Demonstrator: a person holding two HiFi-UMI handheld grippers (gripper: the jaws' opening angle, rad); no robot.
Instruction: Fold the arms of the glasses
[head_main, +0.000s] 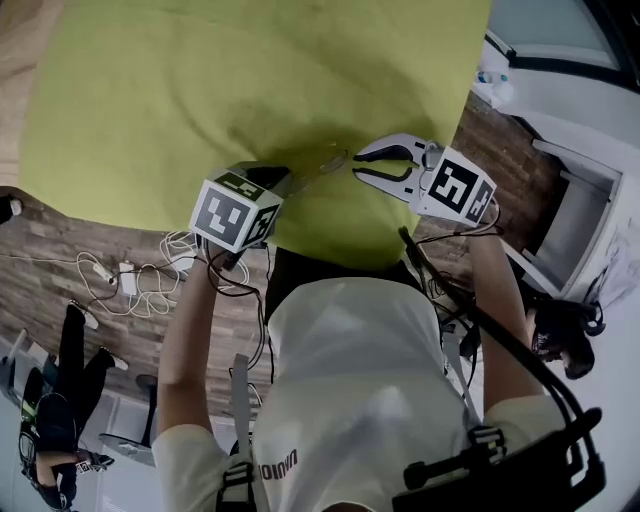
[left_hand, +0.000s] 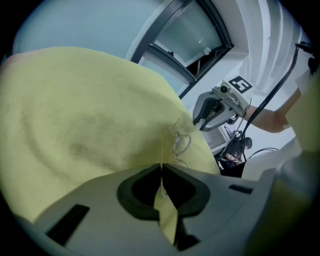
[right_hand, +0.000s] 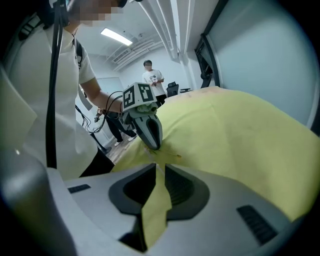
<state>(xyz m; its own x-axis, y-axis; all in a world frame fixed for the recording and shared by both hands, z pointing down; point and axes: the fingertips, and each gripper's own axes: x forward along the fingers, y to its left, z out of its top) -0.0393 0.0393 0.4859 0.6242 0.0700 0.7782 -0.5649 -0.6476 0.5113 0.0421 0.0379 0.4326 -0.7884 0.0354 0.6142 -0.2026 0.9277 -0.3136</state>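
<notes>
The fold is only being set up. The left gripper (left_hand: 161, 169) has its claw pressed together on the tip of one temple arm (left_hand: 161, 150) of the clear, thin-framed glasses (left_hand: 181, 144), holding them over the yellow-green cloth (head_main: 200, 90) that covers the table. In the head view the glasses sit toward 12 o'clock of centre, near the cloth's near edge, between the two claws. The right gripper (head_main: 357, 164) faces them from 3 o'clock with its claw a little spread. Its own view shows cloth through the narrow gap, and I cannot tell whether any part of the frame reaches in.

The next move probably calls for the right claw to catch the free arm or the front near a hinge and swing it toward the lenses while the left holds steady. The frame is fine and see-through, so it likely needs a light, well-aimed pinch.

No brand shows on the glasses. The marker cubes (head_main: 235, 212) carry black-and-white square patterns, not words. Dark print on the white shirt (head_main: 277, 466) at 6 o'clock is upside down and too small to read.
</notes>
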